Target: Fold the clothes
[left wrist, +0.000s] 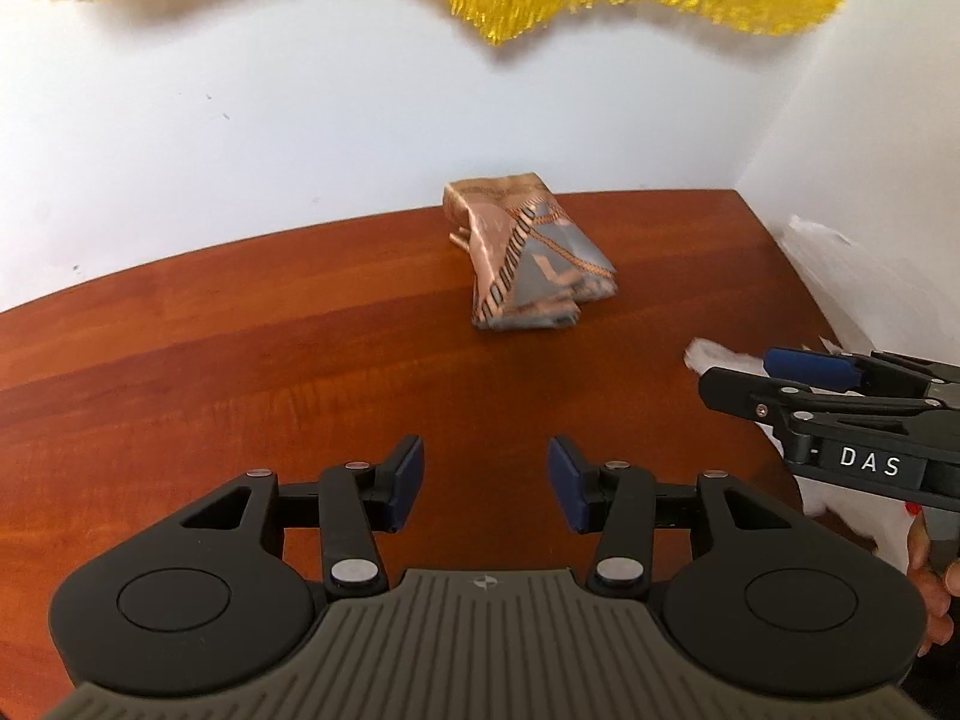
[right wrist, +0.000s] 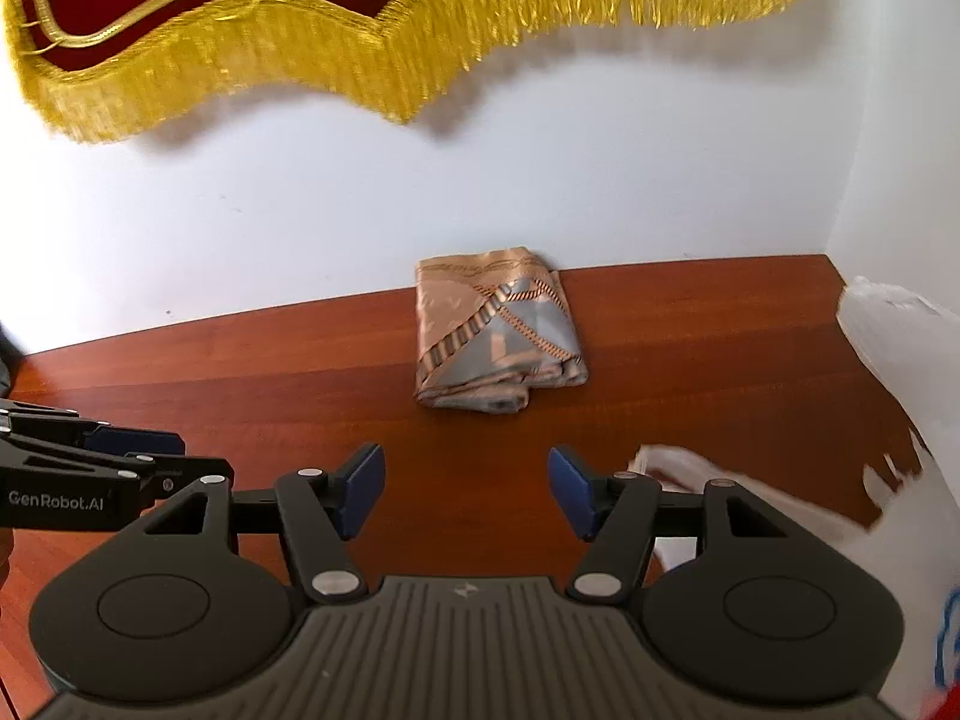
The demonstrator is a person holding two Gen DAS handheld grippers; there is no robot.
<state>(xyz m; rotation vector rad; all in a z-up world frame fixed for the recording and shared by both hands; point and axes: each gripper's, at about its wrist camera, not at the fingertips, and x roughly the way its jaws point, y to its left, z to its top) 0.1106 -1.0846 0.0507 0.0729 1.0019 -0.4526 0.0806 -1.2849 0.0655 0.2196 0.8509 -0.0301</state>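
A folded tan and grey patterned cloth (left wrist: 528,258) lies on the brown wooden table (left wrist: 240,360) near the back wall; it also shows in the right wrist view (right wrist: 498,336). My left gripper (left wrist: 486,480) is open and empty, held over bare table in front of the cloth. My right gripper (right wrist: 465,489) is open and empty, also short of the cloth. The right gripper shows from the side in the left wrist view (left wrist: 774,375). The left gripper shows at the left edge of the right wrist view (right wrist: 144,456).
A white plastic bag (right wrist: 900,360) lies at the table's right side, next to the right gripper. A red banner with yellow fringe (right wrist: 300,30) hangs on the white wall above. The wall corner is at the right.
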